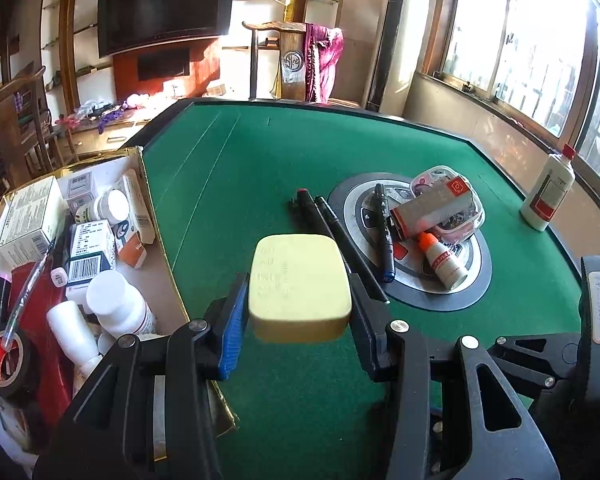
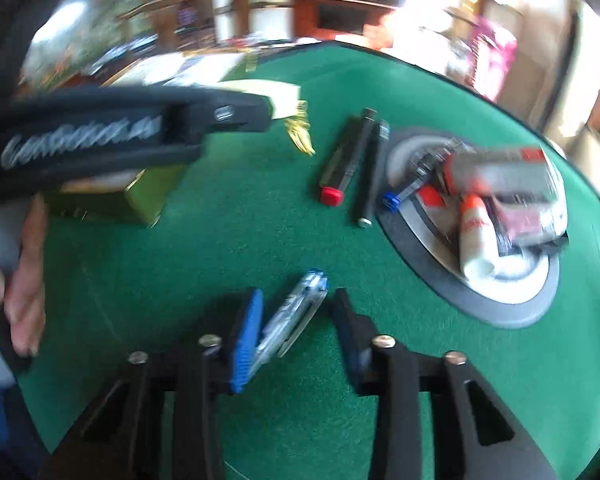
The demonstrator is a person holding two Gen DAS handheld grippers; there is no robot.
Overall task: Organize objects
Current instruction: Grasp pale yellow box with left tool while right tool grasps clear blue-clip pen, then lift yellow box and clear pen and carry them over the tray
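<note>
Holding a pale yellow, round-cornered box point(image 1: 300, 288) above the green table point(image 1: 260, 168), your left gripper point(image 1: 298, 308) has its pads pressed against the box's two sides. Faint embossed writing on its lid is unreadable. At left, an open carton point(image 1: 156, 216) holds barcoded medicine boxes point(image 1: 88, 256), white bottles point(image 1: 118, 304) and a roll of tape point(image 1: 8, 360); their print is too small to read. Markers point(image 1: 332, 224) lie just beyond the yellow box, beside a round centre panel point(image 1: 440, 300) piled with a red-and-grey box point(image 1: 432, 208) and a small orange-capped bottle point(image 1: 444, 260). A white bottle with a red cap point(image 1: 548, 196) stands far right. Your right gripper point(image 2: 296, 320), blurred, has a clear pen point(image 2: 292, 316) lying between its jaws, touching the blue pad point(image 2: 246, 340) but apart from the other.
</note>
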